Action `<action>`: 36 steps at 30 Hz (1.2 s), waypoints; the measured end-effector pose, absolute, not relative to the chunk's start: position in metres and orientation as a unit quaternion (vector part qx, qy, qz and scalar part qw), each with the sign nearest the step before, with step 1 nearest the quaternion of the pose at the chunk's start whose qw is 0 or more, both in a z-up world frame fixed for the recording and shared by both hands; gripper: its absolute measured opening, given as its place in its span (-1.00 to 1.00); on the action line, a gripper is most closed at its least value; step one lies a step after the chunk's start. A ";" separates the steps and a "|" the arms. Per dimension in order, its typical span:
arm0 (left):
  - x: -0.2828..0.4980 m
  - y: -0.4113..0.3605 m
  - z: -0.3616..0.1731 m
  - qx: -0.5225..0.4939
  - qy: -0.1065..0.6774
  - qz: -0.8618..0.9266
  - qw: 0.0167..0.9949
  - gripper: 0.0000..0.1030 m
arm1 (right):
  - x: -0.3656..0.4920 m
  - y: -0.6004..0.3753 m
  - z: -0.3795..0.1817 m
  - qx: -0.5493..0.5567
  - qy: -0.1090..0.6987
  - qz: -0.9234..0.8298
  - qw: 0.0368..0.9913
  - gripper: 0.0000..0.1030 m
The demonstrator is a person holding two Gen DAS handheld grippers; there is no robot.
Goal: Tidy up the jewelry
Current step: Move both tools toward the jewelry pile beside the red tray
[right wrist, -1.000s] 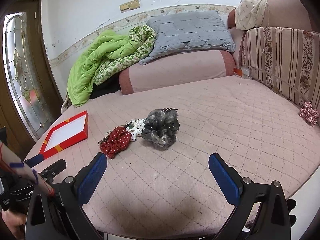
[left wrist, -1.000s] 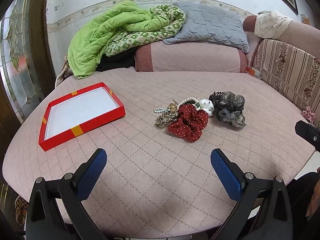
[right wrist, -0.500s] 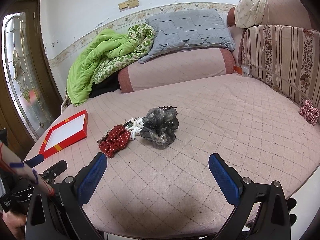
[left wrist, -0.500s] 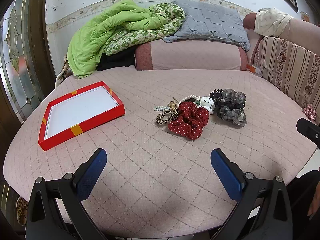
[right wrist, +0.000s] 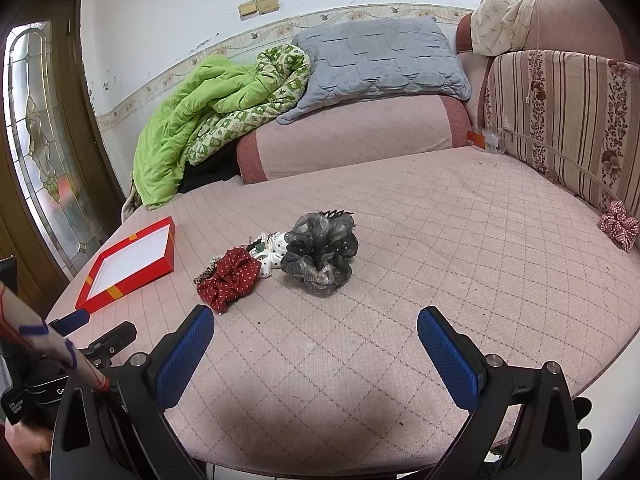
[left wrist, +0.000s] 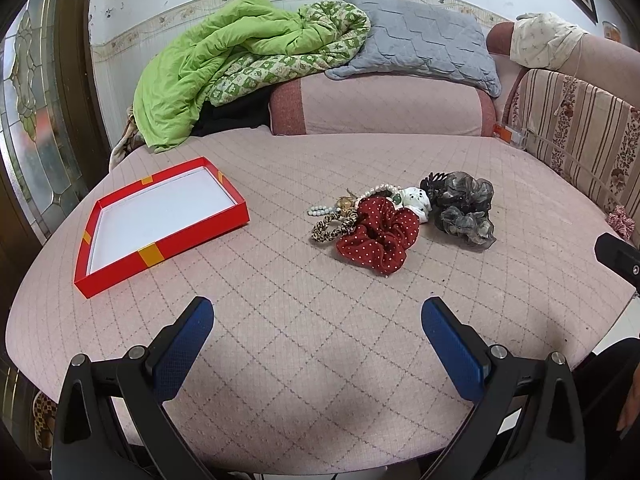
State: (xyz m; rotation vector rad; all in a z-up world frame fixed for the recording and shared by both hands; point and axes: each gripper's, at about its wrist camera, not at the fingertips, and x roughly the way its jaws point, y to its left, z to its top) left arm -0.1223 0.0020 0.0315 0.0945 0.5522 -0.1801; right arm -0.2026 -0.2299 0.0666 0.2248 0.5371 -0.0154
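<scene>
A small heap of accessories lies mid-bed: a red dotted scrunchie (left wrist: 378, 236) (right wrist: 229, 279), a grey gauze scrunchie (left wrist: 463, 209) (right wrist: 322, 253), a white dotted piece (left wrist: 416, 199), a pearl strand (left wrist: 378, 191) and a leopard hair tie (left wrist: 331, 229). A red tray (left wrist: 86, 280) (right wrist: 150, 270) with a white floor sits empty to their left. My left gripper (left wrist: 317, 334) is open, nothing between its blue pads, short of the heap. My right gripper (right wrist: 314, 338) is open too, in front of the grey scrunchie.
Everything rests on a pink quilted bed (left wrist: 304, 360). A green blanket (left wrist: 208, 64), a grey pillow (left wrist: 420, 36) and a bolster line the far side. A striped cushion (right wrist: 560, 120) flanks the right, with a checked scrunchie (right wrist: 619, 225) below it. A glass door (right wrist: 44, 152) stands left.
Both views have crept slightly forward and down toward the heap. The grippers stay open and none of the accessories has moved.
</scene>
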 end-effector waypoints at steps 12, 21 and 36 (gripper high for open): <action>-0.118 0.001 0.028 0.039 0.285 -0.089 0.953 1.00 | -0.201 -0.228 0.065 0.105 0.270 -0.007 0.957 1.00; -0.105 0.004 0.017 0.033 0.299 -0.093 0.949 1.00 | -0.189 -0.224 0.063 0.100 0.289 -0.003 0.952 1.00; -0.059 0.004 0.001 0.010 0.338 -0.105 0.935 1.00 | -0.133 -0.228 0.052 0.105 0.313 -0.001 0.944 1.00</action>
